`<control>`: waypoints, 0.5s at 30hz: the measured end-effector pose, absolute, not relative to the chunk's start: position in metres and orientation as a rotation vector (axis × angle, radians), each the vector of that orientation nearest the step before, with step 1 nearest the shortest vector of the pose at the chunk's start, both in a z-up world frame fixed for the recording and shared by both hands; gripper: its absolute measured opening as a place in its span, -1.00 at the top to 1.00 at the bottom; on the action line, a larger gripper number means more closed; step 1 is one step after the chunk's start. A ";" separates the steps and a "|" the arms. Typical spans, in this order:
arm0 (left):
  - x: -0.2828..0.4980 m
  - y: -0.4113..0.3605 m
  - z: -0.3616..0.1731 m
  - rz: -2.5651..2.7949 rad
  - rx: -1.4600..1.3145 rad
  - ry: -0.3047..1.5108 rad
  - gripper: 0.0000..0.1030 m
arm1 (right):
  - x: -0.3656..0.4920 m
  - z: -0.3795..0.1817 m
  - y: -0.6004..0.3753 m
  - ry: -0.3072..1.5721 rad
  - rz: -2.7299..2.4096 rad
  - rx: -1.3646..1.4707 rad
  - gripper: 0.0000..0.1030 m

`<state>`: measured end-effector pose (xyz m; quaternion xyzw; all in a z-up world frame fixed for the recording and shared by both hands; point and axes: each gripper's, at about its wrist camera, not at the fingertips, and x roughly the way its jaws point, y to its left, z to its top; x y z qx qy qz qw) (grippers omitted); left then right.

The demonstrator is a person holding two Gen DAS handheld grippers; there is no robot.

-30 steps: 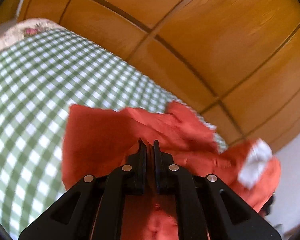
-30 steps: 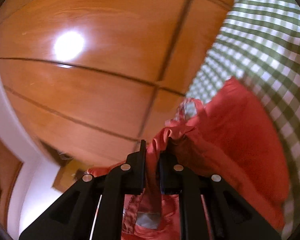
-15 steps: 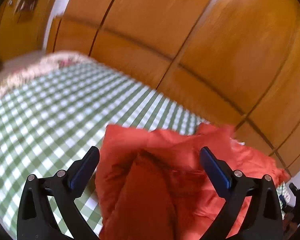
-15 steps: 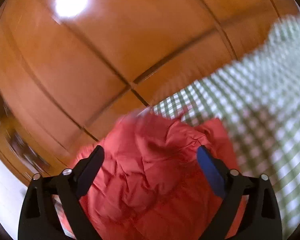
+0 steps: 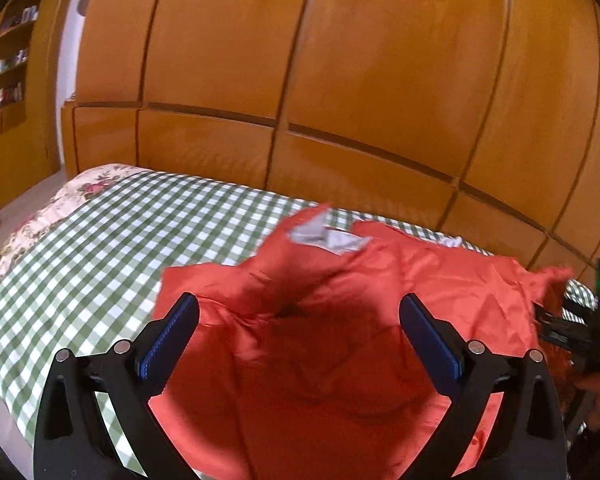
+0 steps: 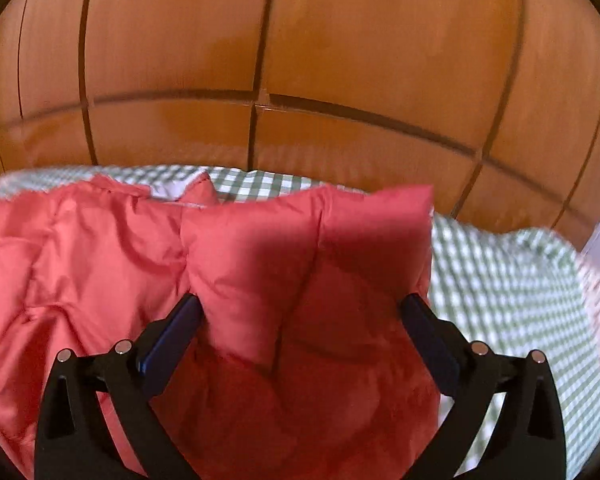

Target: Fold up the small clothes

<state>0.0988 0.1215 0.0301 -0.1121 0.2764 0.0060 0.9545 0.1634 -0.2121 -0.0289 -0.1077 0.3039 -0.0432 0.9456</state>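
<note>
A red padded garment [image 5: 340, 320] lies crumpled on the green checked bedcover [image 5: 100, 248], with a white label or lining [image 5: 324, 236] showing at its far edge. My left gripper [image 5: 298, 334] is open and empty just above the garment. In the right wrist view the same garment [image 6: 260, 272] lies bunched, one puffy fold raised in the middle. My right gripper [image 6: 300, 332] is open and empty over it. The right gripper's body [image 5: 580, 328] shows at the right edge of the left wrist view.
A wall of orange wooden wardrobe doors [image 5: 340, 80] stands right behind the bed. A floral bedspread edge [image 5: 28, 224] runs along the bed's left side. Shelves [image 5: 12, 52] sit in the far left wall. Bare bedcover [image 6: 508, 280] lies right of the garment.
Both grippers were shut on the red garment a second ago. They opened, let it drop onto the bed, and pulled back. The garment now lies loose.
</note>
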 end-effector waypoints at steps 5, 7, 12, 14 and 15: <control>0.107 0.104 0.032 0.001 -0.185 0.586 -0.93 | 0.181 -0.046 -0.215 0.626 -0.131 -0.226 -0.96; 0.113 0.096 0.032 -0.008 -0.166 0.602 -0.93 | 0.185 -0.051 -0.217 0.624 -0.147 -0.221 -0.96; 0.128 0.072 0.034 -0.039 -0.107 0.623 -0.93 | 0.190 -0.059 -0.221 0.643 -0.160 -0.203 -0.96; 0.136 0.059 0.035 -0.041 -0.064 0.630 -0.93 | 0.193 -0.062 -0.223 0.649 -0.156 -0.185 -0.96; 0.138 0.055 0.036 -0.042 -0.044 0.632 -0.92 | 0.193 -0.064 -0.224 0.650 -0.153 -0.180 -0.96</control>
